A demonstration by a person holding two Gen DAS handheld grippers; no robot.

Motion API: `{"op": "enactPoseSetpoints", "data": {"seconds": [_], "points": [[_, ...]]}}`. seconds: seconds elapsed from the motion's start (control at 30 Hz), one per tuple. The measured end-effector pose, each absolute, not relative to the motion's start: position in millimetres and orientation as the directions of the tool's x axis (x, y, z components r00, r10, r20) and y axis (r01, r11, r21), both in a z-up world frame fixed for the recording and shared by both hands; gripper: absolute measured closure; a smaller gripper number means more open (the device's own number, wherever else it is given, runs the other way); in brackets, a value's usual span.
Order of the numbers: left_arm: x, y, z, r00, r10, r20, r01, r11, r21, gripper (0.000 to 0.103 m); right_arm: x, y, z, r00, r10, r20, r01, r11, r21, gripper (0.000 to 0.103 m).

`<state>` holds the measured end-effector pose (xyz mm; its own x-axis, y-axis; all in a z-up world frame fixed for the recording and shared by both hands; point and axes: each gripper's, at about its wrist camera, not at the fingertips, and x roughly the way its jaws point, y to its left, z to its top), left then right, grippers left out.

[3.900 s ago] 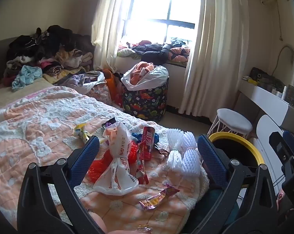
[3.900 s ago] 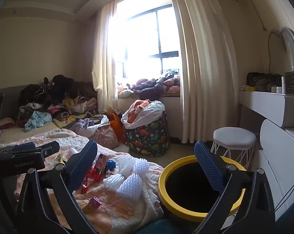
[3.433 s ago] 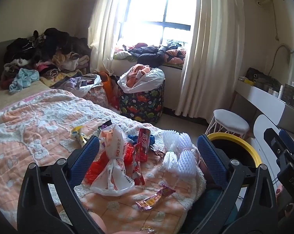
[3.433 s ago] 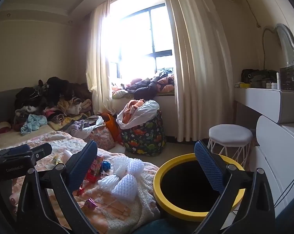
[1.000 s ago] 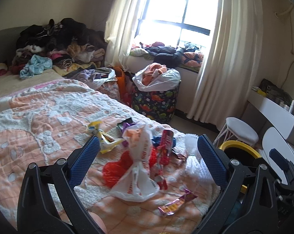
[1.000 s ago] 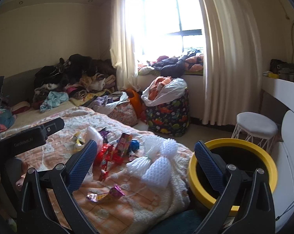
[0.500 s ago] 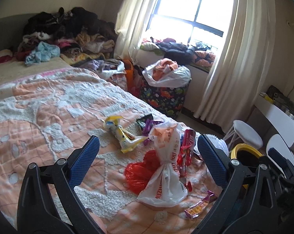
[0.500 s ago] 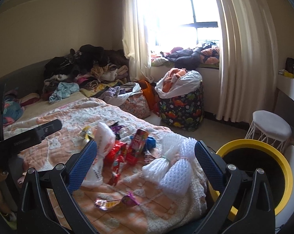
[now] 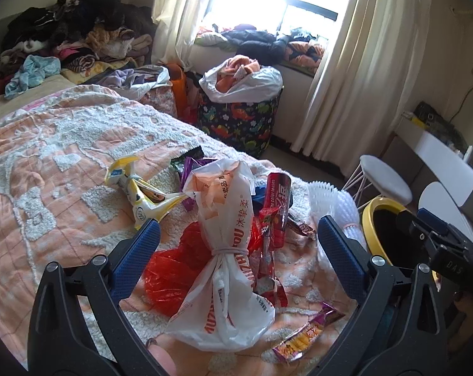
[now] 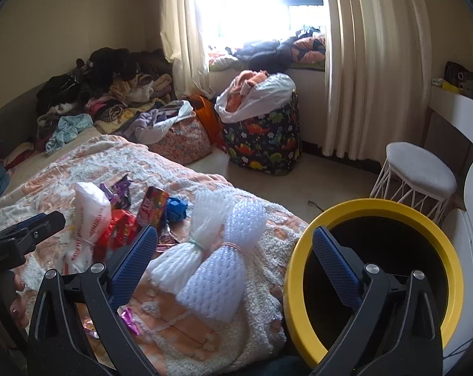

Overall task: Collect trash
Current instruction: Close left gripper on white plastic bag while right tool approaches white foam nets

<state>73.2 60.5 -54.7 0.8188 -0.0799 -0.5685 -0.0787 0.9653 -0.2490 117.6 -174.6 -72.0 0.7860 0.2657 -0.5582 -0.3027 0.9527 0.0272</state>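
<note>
Trash lies in a heap on the orange and white bedspread (image 9: 48, 169). A knotted white plastic bag (image 9: 227, 250) with orange print sits directly ahead of my open left gripper (image 9: 236, 247), over a red bag (image 9: 170, 266). Around it are a yellow wrapper (image 9: 139, 188), a red snack tube (image 9: 279, 200) and a pink wrapper (image 9: 305, 335). My right gripper (image 10: 236, 257) is open and empty above two white foam nets (image 10: 211, 250) near the bed's corner. A black bin with a yellow rim (image 10: 302, 250) stands on the floor just right of the bed.
A dinosaur-print hamper (image 10: 264, 138) full of clothes stands by the curtain. A white stool (image 10: 418, 172) sits beyond the bin, next to a white desk (image 10: 456, 109). Clothes are piled at the far end of the bed (image 10: 111, 84) and on the window sill.
Both grippers have swung left and dipped toward the bed, so the trash heap looks nearer and larger. Both have stayed open. Nothing on the bed has moved.
</note>
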Motion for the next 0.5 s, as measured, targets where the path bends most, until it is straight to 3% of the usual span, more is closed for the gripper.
{"op": "enactPoseSetpoints", "data": {"seconds": [0.17,0.5], "points": [[89.1,54.7,-59.9,0.793,-0.065,-0.606,-0.090,0.971,-0.221,0.011,140.5,-173.9,-83.5,0.730,0.246,-0.638,-0.293,0.956,0.033,0.021],[107.9,58.3,-72.5,0.742,-0.062,-0.667,-0.131,0.963,-0.235,0.032,176.5,-164.4,-104.4,0.622,0.231,-0.748,-0.291,0.955,0.052,0.039]]}}
